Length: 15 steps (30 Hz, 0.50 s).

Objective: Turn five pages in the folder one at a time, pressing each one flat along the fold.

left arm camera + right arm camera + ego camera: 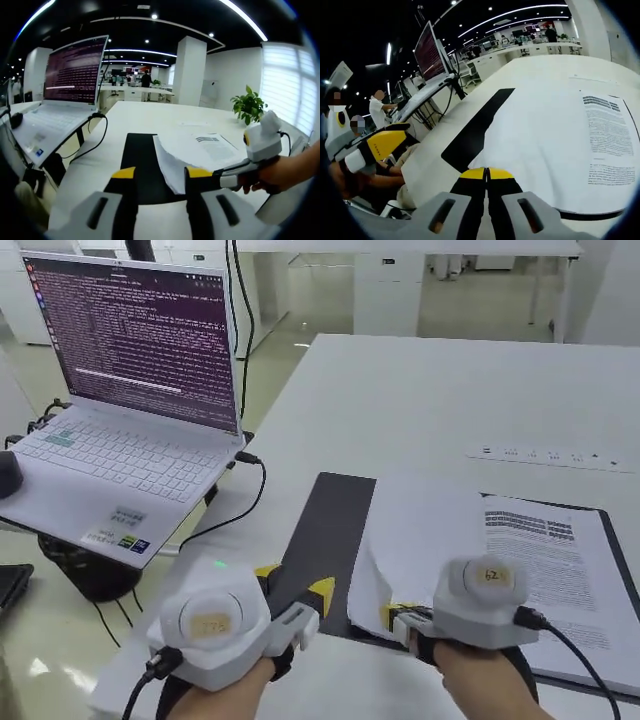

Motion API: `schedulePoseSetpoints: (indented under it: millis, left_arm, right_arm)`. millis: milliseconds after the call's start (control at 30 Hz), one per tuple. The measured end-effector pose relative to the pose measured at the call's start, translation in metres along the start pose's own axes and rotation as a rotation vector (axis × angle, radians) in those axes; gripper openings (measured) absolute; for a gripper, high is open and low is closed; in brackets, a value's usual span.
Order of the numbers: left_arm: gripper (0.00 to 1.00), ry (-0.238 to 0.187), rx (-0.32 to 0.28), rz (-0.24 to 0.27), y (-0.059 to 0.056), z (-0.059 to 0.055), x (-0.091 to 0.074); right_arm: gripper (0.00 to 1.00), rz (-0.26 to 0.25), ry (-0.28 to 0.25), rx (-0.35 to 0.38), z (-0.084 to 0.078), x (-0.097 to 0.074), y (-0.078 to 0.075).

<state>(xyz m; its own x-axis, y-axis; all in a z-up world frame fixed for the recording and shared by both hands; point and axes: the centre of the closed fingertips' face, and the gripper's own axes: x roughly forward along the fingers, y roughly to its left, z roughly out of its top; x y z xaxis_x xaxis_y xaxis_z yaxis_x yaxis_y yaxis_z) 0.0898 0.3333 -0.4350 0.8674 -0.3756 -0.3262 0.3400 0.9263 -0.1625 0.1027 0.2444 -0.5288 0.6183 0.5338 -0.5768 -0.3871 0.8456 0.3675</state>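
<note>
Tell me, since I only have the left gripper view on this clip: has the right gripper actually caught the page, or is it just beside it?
Observer: In its own view the right gripper has its jaws shut together on the near edge of the white page.
Operator: Is my left gripper holding anything?
Observer: The head view shows the left gripper open over the near corner of the black cover, gripping nothing.
Operator: Has the page been laid over yet?
Observer: No. In the head view it bows up over the printed sheet and is not flat on the cover.
</note>
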Motion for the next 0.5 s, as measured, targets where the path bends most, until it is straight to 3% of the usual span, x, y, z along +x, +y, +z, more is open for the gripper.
schedulePoseSetpoints:
  millis: [133,500]
  left_arm:
    - [0.35,0.017,-0.001,0.012,0.003,-0.006,-0.001]
    - [0.34,0.043,-0.011,0.024,0.008,-0.015,0.0]
  right_arm:
    - [0.0,-0.01,0.026,0.005,-0.01,0.01,-0.002]
    - [0.0,-0.014,0.048,0.029,-0.018,0.019,-0.005]
